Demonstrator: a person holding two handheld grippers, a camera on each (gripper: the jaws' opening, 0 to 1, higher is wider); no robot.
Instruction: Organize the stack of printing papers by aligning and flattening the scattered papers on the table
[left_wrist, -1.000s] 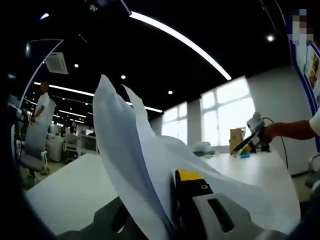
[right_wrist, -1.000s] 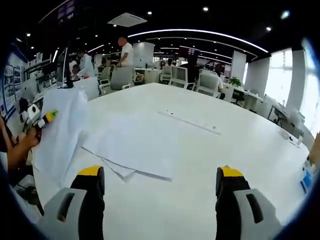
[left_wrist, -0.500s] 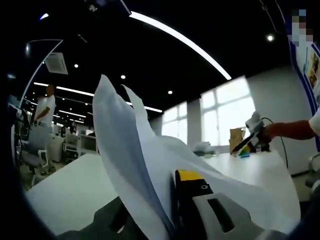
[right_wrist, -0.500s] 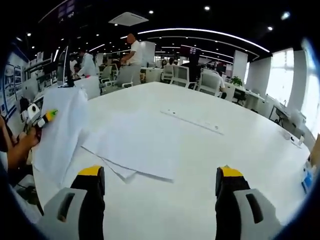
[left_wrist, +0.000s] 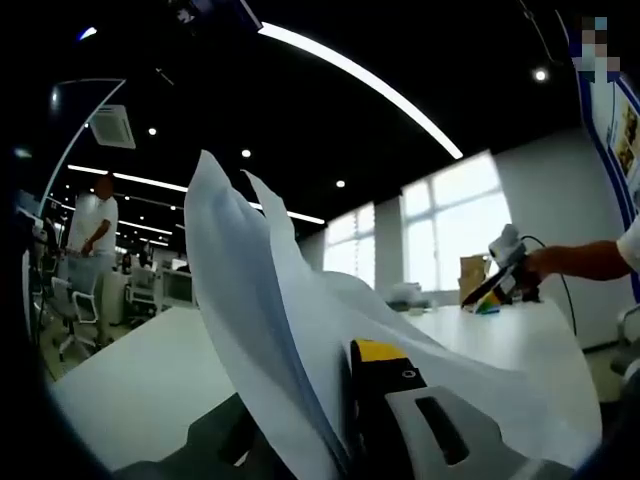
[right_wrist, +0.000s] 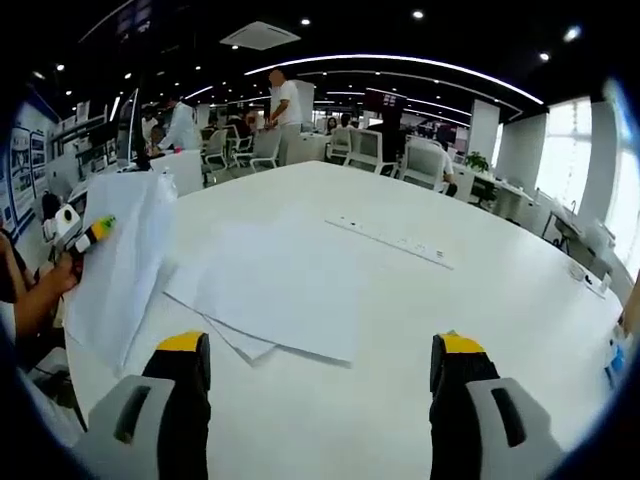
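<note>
In the left gripper view, my left gripper (left_wrist: 312, 405) is shut on a few white sheets of paper (left_wrist: 250, 290) that stand up between its jaws and hide the left one. The right gripper view shows that same gripper (right_wrist: 82, 236) at the left table edge, the held sheets (right_wrist: 120, 265) hanging down from it. A loose, fanned pile of papers (right_wrist: 275, 295) lies flat on the white table (right_wrist: 440, 300). My right gripper (right_wrist: 318, 375) hovers open just short of the pile, nothing between its jaws. It also appears far right in the left gripper view as a gripper (left_wrist: 497, 282) in a hand.
A long flat strip (right_wrist: 392, 240) is set into the table beyond the pile. Office chairs (right_wrist: 395, 160) line the far edge, and a person (right_wrist: 288, 102) stands behind them. The table's left edge runs close to the held sheets.
Both grippers and the papers have stayed put. A person in the background has walked to the right, and the right gripper view has drifted slightly.
</note>
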